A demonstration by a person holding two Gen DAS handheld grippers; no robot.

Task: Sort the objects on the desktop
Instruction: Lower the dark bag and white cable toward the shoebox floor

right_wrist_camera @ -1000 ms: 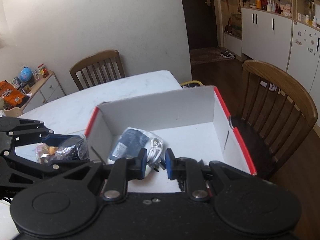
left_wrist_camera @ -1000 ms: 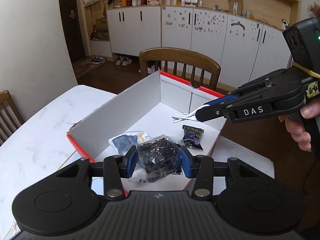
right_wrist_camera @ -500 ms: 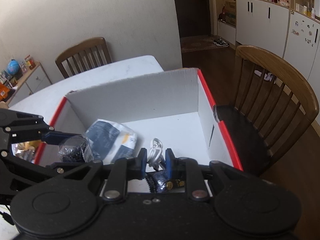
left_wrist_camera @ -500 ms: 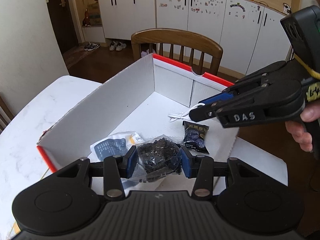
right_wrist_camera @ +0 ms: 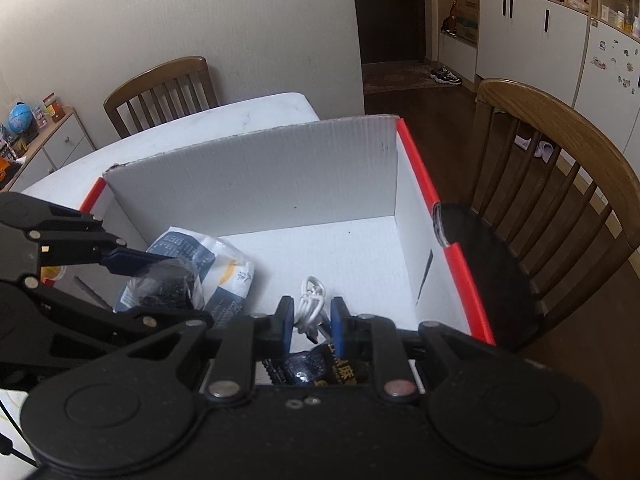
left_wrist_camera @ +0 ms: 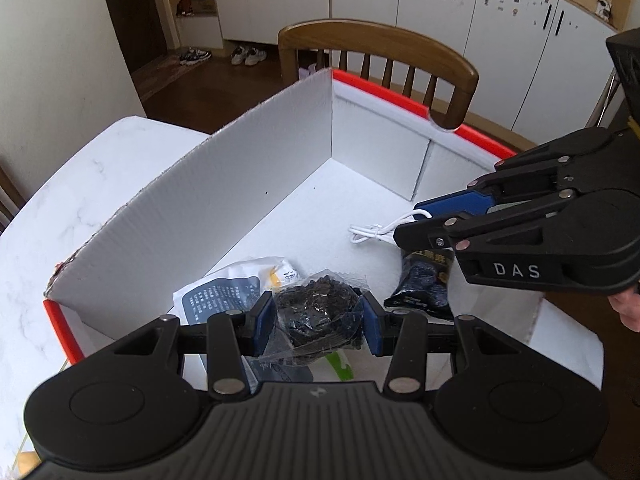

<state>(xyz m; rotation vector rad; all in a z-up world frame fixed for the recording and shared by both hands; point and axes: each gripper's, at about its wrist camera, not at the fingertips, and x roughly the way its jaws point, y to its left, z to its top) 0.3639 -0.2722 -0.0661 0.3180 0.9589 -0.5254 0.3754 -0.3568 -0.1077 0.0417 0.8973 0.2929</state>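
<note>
A white cardboard box [left_wrist_camera: 256,184] with red edges stands on the marble table; it also shows in the right wrist view [right_wrist_camera: 256,176]. My left gripper [left_wrist_camera: 318,318] is shut on a clear bag of dark bits [left_wrist_camera: 316,314], held over the box's near end, seen in the right wrist view [right_wrist_camera: 168,284]. My right gripper [right_wrist_camera: 307,322] is shut on a white coiled cable [right_wrist_camera: 310,304] and holds it low over the box floor; the cable [left_wrist_camera: 372,232] shows at its blue fingertips [left_wrist_camera: 452,204]. A white and blue pouch [left_wrist_camera: 224,292] and a black snack packet [left_wrist_camera: 424,284] lie in the box.
A wooden chair [left_wrist_camera: 380,52] stands behind the box's far side and another [right_wrist_camera: 160,84] at the table's far end. The marble table [left_wrist_camera: 80,192] extends left of the box. White cabinets line the back wall.
Both grippers have moved forward and lower over the box, each still holding its object. The cable now hangs nearer the box floor, above the black snack packet.
</note>
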